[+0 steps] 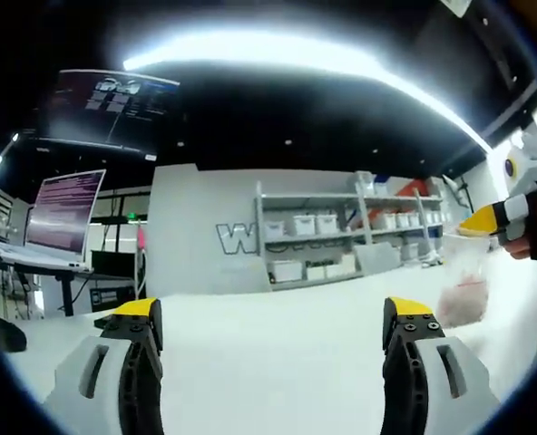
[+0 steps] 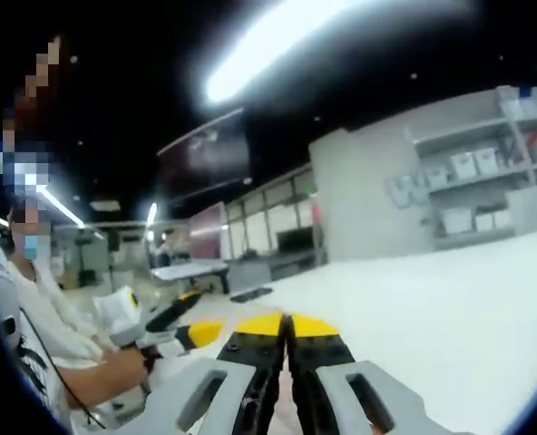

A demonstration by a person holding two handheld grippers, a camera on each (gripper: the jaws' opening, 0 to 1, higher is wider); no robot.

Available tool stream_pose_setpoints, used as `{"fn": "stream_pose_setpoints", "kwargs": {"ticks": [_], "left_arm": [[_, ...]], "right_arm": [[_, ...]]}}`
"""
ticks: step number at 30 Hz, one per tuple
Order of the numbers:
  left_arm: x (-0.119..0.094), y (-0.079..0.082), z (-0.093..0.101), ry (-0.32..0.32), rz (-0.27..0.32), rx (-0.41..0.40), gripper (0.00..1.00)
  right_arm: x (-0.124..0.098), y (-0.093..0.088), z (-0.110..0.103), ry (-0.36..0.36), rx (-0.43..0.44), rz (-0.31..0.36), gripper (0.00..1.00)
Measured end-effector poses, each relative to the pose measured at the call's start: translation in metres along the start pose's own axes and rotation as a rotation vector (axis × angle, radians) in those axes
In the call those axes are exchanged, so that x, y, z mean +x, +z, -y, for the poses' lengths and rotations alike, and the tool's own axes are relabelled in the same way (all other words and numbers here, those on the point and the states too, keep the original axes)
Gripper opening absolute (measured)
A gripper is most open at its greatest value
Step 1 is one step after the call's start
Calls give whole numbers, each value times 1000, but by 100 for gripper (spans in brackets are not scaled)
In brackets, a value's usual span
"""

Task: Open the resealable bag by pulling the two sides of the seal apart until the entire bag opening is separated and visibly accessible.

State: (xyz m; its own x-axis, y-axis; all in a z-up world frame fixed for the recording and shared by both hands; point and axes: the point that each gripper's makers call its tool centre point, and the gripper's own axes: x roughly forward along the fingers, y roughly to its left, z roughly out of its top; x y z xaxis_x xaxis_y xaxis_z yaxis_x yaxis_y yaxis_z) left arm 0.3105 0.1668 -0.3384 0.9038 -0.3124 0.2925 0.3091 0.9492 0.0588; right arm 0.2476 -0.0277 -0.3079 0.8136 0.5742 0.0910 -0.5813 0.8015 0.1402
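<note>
My left gripper (image 1: pixel 273 317) rises from the bottom of the left gripper view with its yellow-tipped jaws spread wide and nothing between them. Beyond them lies a bare white table (image 1: pixel 278 335), and past that a grey wall with shelves (image 1: pixel 350 240) of white bins.

At the right edge of this view hangs the bag (image 1: pixel 465 276), a clear pouch held up above the table with something pinkish gathered in its lower part. My right gripper (image 1: pixel 504 217) comes in from that side, its yellow tip at the bag's top edge, and appears to hold it there.

In the right gripper view, that gripper's (image 2: pixel 285 326) jaws are pressed together with no gap to see. I cannot make out the film between them here, so I judge the hold from the other view. To the left, a person in a white top holds another gripper (image 2: pixel 173 317) in a hand (image 2: pixel 123 367).

I expect the bag to be light, limp and slick. Thin film will crumple and slide, and the contents will weigh the bottom down and let it swing. The seal strip should be the stiffest part. I would bring the left gripper across to take the free lip just above the seal, opposite the right gripper, gripping one layer only, then pull the two sides apart gently so the film does not slip or tear.
</note>
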Motion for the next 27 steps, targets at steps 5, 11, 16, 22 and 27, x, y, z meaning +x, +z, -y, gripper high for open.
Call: {"fn": "stream_pose_setpoints", "kwargs": {"ticks": [5,11,16,22,27], "left_arm": [[0,0,1,0,2,1,100],[1,0,2,-4,1,3,100],[1,0,2,-4,4,2,100],[1,0,2,-5,4,1,100],[1,0,2,-5,4,1,100]], "right_arm": [[5,2,2,-6,-12,8,0],[12,3,5,-9,-15,11,0],[18,4,9,-14,-18,14,0],[25,8,12,-20,-23,25,0],[32,13,13,-19,-29,36,0]]}}
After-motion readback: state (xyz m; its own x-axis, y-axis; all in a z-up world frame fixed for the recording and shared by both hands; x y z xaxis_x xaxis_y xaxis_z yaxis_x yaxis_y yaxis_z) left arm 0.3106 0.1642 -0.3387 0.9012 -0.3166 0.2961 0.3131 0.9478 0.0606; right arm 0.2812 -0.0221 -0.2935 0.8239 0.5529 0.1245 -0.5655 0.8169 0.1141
